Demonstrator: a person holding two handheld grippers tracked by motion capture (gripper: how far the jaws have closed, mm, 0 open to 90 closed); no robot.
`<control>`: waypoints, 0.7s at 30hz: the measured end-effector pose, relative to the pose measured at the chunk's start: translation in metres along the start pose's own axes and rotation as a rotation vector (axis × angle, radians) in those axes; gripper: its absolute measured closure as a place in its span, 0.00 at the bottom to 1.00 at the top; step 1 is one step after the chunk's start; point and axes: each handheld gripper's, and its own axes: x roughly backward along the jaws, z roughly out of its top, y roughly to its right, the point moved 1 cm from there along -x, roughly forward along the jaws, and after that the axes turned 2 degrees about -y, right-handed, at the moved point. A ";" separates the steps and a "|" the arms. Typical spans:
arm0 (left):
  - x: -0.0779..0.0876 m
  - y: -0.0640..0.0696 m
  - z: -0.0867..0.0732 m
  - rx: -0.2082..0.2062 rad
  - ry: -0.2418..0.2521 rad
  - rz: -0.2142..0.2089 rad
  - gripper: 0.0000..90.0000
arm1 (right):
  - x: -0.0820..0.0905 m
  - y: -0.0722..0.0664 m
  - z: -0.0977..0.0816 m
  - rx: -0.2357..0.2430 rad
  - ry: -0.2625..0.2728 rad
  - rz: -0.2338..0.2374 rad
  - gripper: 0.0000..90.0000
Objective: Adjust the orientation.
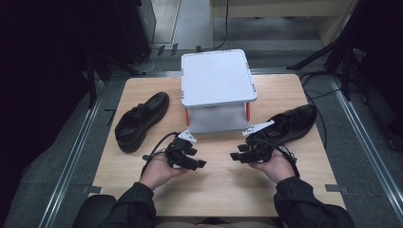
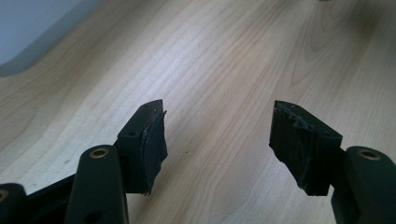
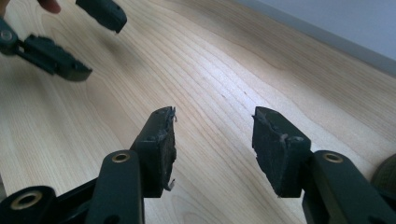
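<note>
Two black leather shoes lie on the wooden table: the left shoe at the left side, the right shoe at the right, just behind my right hand. My left gripper and right gripper hover low over the table's middle, tips pointing toward each other. In the left gripper view my left gripper is open over bare wood. In the right gripper view my right gripper is open too, with nothing between its jaws; the left gripper's fingertips show farther off.
A white two-level rack stands at the table's far middle, between the shoes, its lower shelf facing me. Its pale edge crosses the right gripper view's top right. Dark tripod legs and cables lie beyond the table.
</note>
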 end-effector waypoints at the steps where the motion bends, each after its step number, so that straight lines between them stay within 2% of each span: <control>1: 0.001 -0.001 0.001 -0.011 -0.009 0.007 0.39 | 0.000 0.000 0.000 0.000 0.000 0.000 0.56; 3: 0.004 -0.005 0.002 -0.043 -0.020 0.042 0.40 | 0.000 -0.001 -0.001 0.020 -0.005 -0.018 0.57; 6: 0.010 -0.009 0.003 -0.018 -0.003 0.015 0.40 | 0.002 -0.002 -0.003 0.037 -0.017 -0.041 0.63; 7: 0.011 -0.010 0.002 -0.014 0.003 0.012 0.40 | 0.003 -0.002 -0.003 0.030 -0.024 -0.034 0.64; 10: 0.013 -0.012 0.002 -0.021 -0.002 0.014 0.40 | 0.003 0.000 -0.003 -0.042 -0.041 -0.003 0.64; 14: 0.013 -0.016 0.000 -0.025 -0.017 0.018 0.40 | 0.003 0.001 -0.004 -0.029 -0.058 -0.013 0.61; 21: 0.016 -0.017 -0.001 -0.013 -0.004 0.020 0.40 | 0.002 0.000 -0.005 -0.011 -0.061 0.000 0.63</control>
